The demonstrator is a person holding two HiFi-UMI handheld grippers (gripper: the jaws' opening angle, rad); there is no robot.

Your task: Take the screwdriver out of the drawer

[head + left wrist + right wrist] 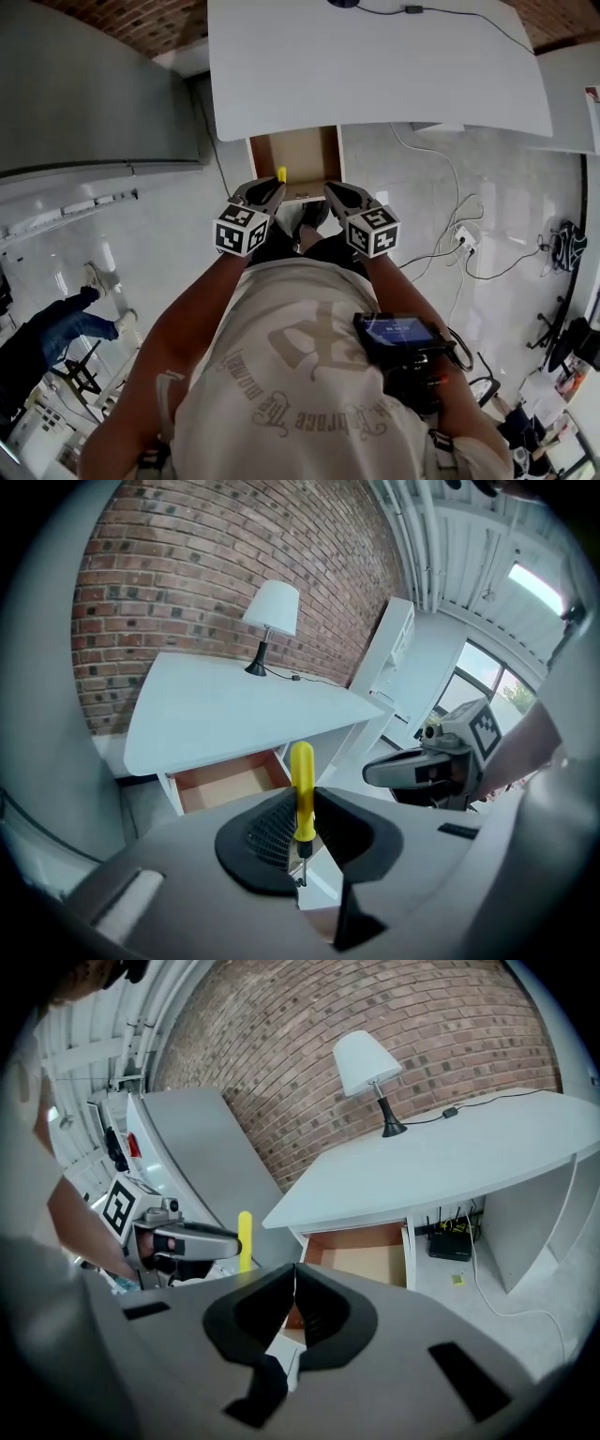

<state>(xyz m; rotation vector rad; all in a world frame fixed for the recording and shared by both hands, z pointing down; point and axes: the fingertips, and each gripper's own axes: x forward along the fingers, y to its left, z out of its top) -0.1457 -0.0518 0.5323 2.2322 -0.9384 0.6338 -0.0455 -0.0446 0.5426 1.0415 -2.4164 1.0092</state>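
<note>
Left tongs are seen closed on the screwdriver. The yellow handle is clamped between the two pads and stands roughly upright, with most of it sticking out above them. The dark collar and thin metal shaft show below the grip. Nothing else is held there.

Right tongs are seen with tips pressed together and nothing between them. They are held just beside the left tongs at about the same height.

The drawer is pulled open under the white counter. Its brown floor is bare in all three views and no other tool can be made out inside. A lamp stands on the counter's far side by the brick wall.

In the head view the handle tip overlaps the drawer's front edge. In the right gripper view the screwdriver is seen off to the side of the drawer, against the grey panel, with no contact with the drawer. It is judged to be carried in the air in front of the drawer, clear of its walls.

Progress is judged as essentially done, since the screwdriver is gripped and outside the drawer. What may remain is setting it down somewhere, such as the counter top. The drawer is left open, and closing it is not asked by the task. The grip is taken low on the handle, so a slip or tilt is judged possible.
</note>
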